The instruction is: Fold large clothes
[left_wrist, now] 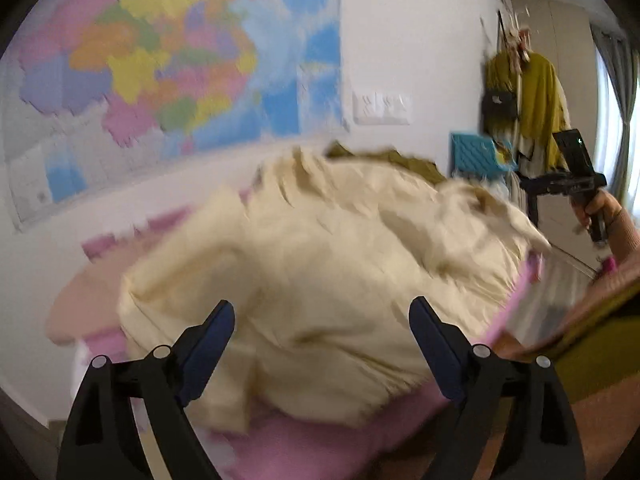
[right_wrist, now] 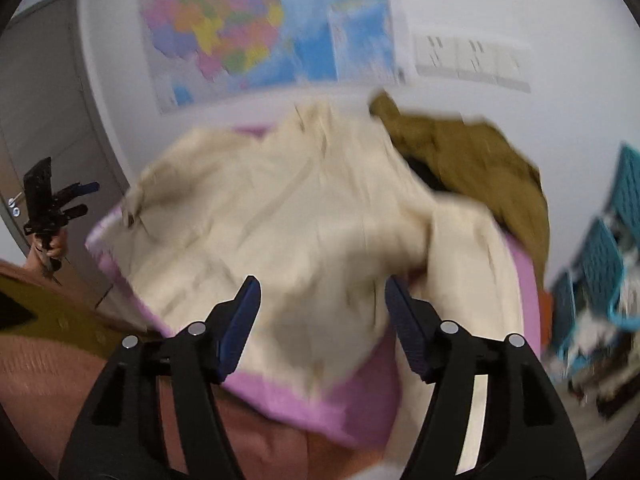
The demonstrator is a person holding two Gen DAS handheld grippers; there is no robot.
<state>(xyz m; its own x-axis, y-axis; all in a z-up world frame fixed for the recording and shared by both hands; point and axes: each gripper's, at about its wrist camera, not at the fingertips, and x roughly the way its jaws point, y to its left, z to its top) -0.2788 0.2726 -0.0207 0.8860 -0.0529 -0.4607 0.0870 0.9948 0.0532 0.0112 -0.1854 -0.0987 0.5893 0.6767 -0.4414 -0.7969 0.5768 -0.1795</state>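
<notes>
Pink bedding (left_wrist: 304, 444) under a wall map (left_wrist: 168, 68) carries a cream garment (left_wrist: 320, 264); olive clothing (right_wrist: 472, 160) lies at two o'clock. Left gripper (left_wrist: 322, 340) and right gripper (right_wrist: 322, 320) gape, holding nothing.

Cream garment (left_wrist: 320, 264) on pink sheet (left_wrist: 320, 448); olive cloth (right_wrist: 472, 152); multicoloured wall map (left_wrist: 168, 60); teal baskets (right_wrist: 600, 264)
</notes>
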